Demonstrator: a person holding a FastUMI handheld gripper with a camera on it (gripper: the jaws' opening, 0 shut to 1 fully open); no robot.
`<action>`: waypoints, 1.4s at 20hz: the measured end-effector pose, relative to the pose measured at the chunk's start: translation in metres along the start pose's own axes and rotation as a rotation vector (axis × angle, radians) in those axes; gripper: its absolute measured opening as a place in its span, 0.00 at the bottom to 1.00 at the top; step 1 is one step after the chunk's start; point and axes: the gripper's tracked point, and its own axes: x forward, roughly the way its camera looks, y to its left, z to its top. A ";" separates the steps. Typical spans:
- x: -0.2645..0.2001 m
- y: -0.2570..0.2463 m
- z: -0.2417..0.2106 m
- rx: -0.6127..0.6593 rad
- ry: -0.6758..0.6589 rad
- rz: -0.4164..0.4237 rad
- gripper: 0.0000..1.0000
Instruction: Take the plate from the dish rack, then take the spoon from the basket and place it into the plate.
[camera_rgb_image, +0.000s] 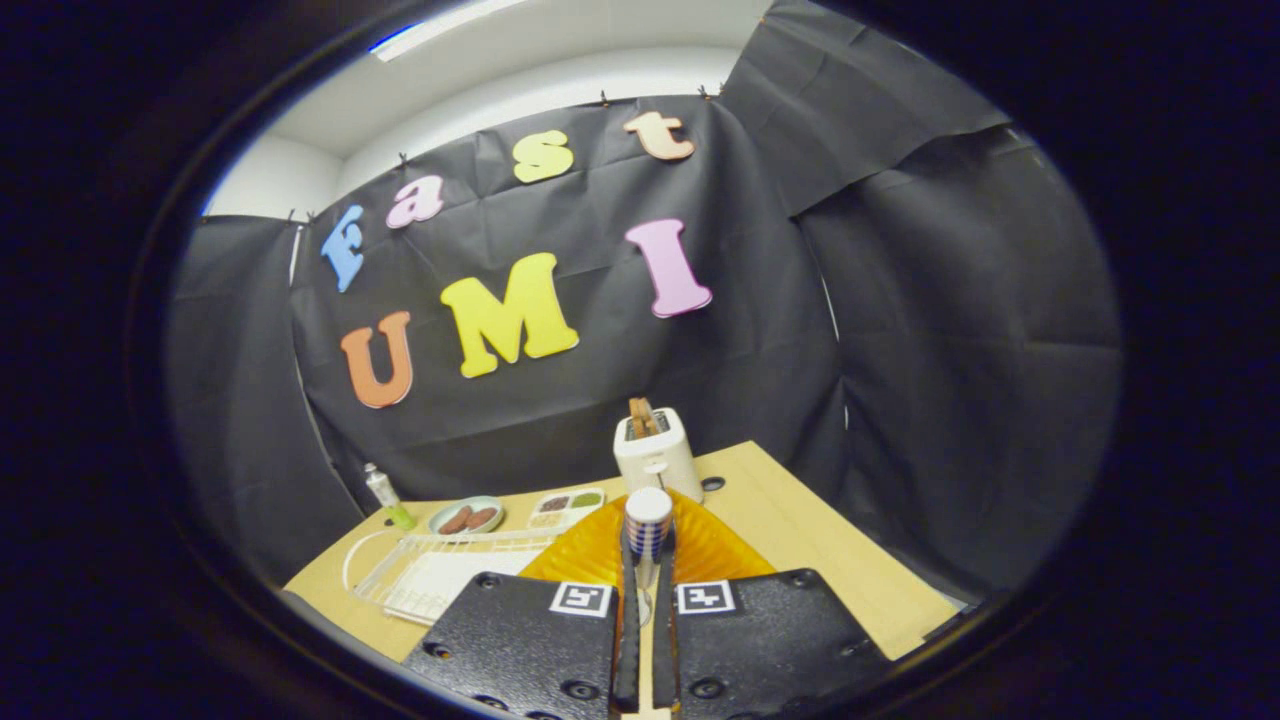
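We hold the gripper above the near part of a pale wooden table. Its two black, grainy finger plates each carry a square black-and-white marker tag, and we read no words on them. The jaws stand narrow, both fingers pressing on the spoon, whose white handle with blue stripes rises upright between them, ending in a rounded cap. Just beyond the fingers lies the plate, orange, glossy and ribbed with radial flutes. To its left sits the white wire dish rack on the table. Farther left stand a small tube with a green base, a pale round dish of brown pieces and a white compartment tray. Behind the plate stands a white toaster, rounded and smooth, with brown toast upright in its slot.
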 end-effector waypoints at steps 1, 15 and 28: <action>-0.007 0.014 -0.010 -0.002 0.012 0.018 0.10; -0.002 0.114 -0.155 0.007 0.178 0.110 0.10; 0.003 0.114 -0.154 -0.069 0.172 0.111 0.49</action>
